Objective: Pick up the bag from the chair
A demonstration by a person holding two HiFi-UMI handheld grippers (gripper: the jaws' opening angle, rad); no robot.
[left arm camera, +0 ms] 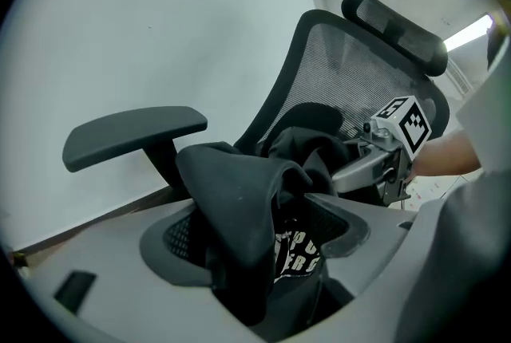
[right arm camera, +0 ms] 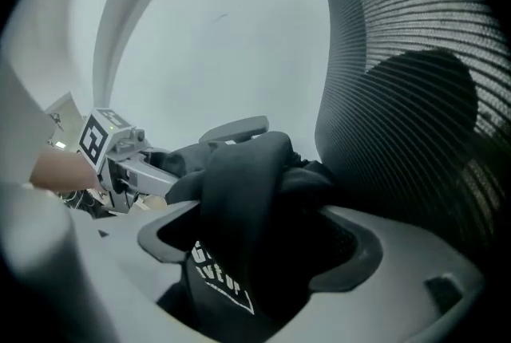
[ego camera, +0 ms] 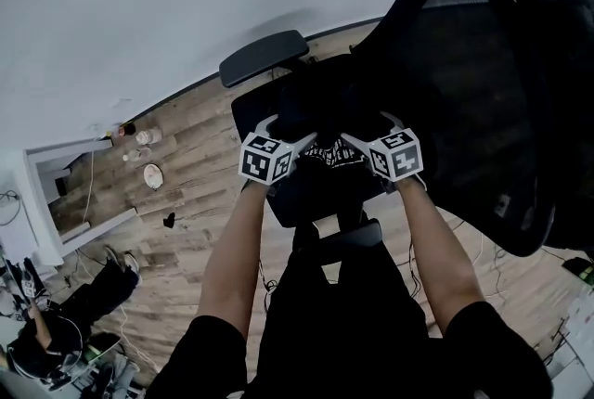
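A black cloth bag [ego camera: 327,153] with white print lies bunched over the seat of a black mesh-backed office chair [ego camera: 464,82]. Both grippers hold it from either side. My left gripper [ego camera: 290,130] is shut on a fold of the bag [left arm camera: 243,210], which fills the gap between its jaws. My right gripper [ego camera: 368,134] is shut on another fold of the bag [right arm camera: 239,210]. The right gripper [left arm camera: 375,162] appears across the bag in the left gripper view. The left gripper [right arm camera: 128,166] shows likewise in the right gripper view. The seat under the bag is mostly hidden.
The chair's armrest [ego camera: 264,56] juts out left of the bag, and the mesh back [left arm camera: 343,70] rises close behind it. Small bottles and a plate [ego camera: 152,174] sit on the wood floor by a white wall. A seated person [ego camera: 56,323] is at the lower left.
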